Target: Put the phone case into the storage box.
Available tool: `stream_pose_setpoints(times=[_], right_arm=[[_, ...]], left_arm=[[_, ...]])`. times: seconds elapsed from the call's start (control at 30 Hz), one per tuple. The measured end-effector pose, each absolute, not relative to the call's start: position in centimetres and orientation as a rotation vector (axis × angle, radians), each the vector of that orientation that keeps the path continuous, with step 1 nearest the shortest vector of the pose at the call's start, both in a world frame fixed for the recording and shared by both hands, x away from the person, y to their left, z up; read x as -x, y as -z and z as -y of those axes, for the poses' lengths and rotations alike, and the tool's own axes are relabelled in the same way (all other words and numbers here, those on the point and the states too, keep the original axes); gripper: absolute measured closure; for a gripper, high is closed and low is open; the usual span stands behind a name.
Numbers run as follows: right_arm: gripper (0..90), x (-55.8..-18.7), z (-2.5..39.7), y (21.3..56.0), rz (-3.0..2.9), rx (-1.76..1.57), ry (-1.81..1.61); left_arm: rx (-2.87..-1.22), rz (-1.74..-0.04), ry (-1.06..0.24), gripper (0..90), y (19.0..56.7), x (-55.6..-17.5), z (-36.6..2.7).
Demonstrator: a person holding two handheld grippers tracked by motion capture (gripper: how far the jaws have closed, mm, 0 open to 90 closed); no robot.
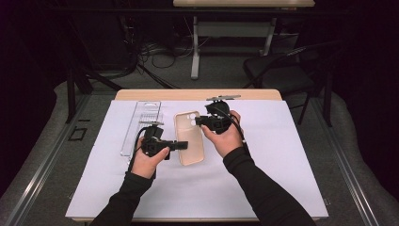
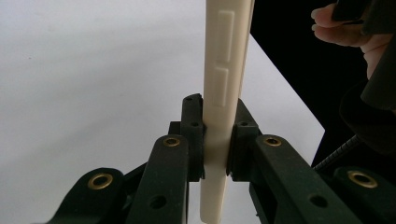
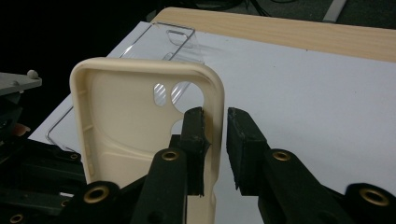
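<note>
So from the high view, a cream phone case [image 1: 189,138] sits over the white sheet [image 1: 263,155] that covers the wooden table [image 1: 197,94], roughly in the middle, with a gripper on each side of it. The left gripper [image 1: 181,145] comes in from the case's left and has its tips on the lower left edge. The right gripper [image 1: 196,120] reaches in at the case's upper right, near the camera cutout. Just left of the case lies a clear plastic package [image 1: 141,123], flat on the sheet.

Left gripper view next: the jaws are clamped tight on the case's side wall [image 2: 215,135], one pad on each face, and the case runs straight up between them, edge on. Button outlines show on that edge. The other hand [image 2: 348,32] is visible at the upper right, farther off.

Right gripper view: the case [image 3: 126,121] stands tilted up, hollow side facing the camera, cutouts near the top. This gripper [image 3: 215,140] straddles the case's right rim, one jaw inside, one outside, and there's a visible gap, so it's parted and not pinching. The clear package [image 3: 173,46] shows behind the case.
</note>
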State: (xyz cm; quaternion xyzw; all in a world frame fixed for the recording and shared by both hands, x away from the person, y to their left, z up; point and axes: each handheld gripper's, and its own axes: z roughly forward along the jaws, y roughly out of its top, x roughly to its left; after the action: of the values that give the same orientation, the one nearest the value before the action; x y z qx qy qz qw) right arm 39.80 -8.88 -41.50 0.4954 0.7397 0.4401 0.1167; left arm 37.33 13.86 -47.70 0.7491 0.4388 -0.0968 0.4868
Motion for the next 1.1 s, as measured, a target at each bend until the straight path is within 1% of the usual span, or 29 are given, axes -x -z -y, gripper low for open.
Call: stream_pose_setpoints(times=[0.3,0.57,0.8,1.1], right_arm=[[66.9,-39.2,9.3,41.5,-2.167,-1.392,-1.318],[61.9,-38.3,9.6,41.7,-2.180,-1.286,-1.327],[54.4,-37.7,9.8,41.8,-2.189,-1.208,-1.346],[55.6,-37.3,10.5,41.8,-2.193,-1.173,-1.380]], left_arm=[[-1.812,-1.073,0.223,80.7,47.7,-37.4,-14.2],[-1.799,-1.066,0.203,80.7,47.5,-37.4,-14.6],[-1.783,-1.051,0.188,80.7,47.2,-37.3,-14.9],[-1.763,-1.033,0.168,80.7,46.8,-37.2,-15.3]])
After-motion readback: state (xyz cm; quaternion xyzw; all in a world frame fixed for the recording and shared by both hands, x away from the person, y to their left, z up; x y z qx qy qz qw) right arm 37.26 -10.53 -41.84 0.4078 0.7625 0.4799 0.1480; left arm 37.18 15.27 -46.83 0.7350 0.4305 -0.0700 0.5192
